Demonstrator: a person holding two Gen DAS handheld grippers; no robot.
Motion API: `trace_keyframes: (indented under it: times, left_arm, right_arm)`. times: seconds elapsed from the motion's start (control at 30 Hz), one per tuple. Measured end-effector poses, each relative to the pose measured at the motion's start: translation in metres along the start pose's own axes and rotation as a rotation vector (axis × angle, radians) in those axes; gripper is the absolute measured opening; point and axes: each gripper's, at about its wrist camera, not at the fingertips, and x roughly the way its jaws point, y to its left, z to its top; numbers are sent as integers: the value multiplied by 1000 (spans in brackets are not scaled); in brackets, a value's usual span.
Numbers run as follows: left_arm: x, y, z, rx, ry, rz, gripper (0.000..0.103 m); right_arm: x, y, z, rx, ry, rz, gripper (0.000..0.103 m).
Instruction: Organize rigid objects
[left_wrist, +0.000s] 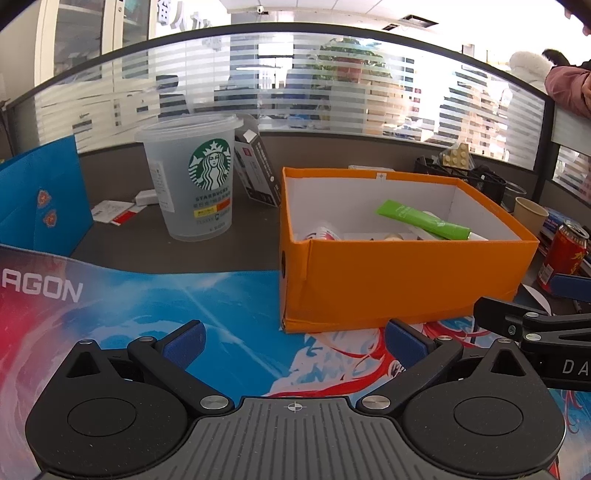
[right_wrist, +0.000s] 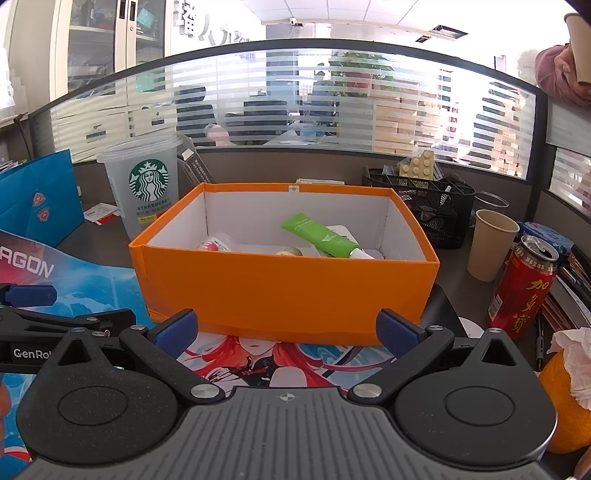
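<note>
Level, side by side — left gripper (left_wrist: 293, 341), right gripper (right_wrist: 286, 329), both spread, facing orange box (right_wrist: 288, 291).

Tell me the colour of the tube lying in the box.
Green tube with a white cap end; clearest in the right wrist view.

The box (right_wrist: 284, 288) wall hides most of its contents; the orange (right_wrist: 565, 406), lower right, is cut off and perhaps tissue-covered.
</note>
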Motion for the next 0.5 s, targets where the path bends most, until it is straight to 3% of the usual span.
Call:
trace_keyframes:
  times: [0.5]
  left_arm:
    - [-1, -5, 0, 11, 14, 24, 103]
  right_arm:
    - [-2, -1, 1, -4, -2, -5, 103]
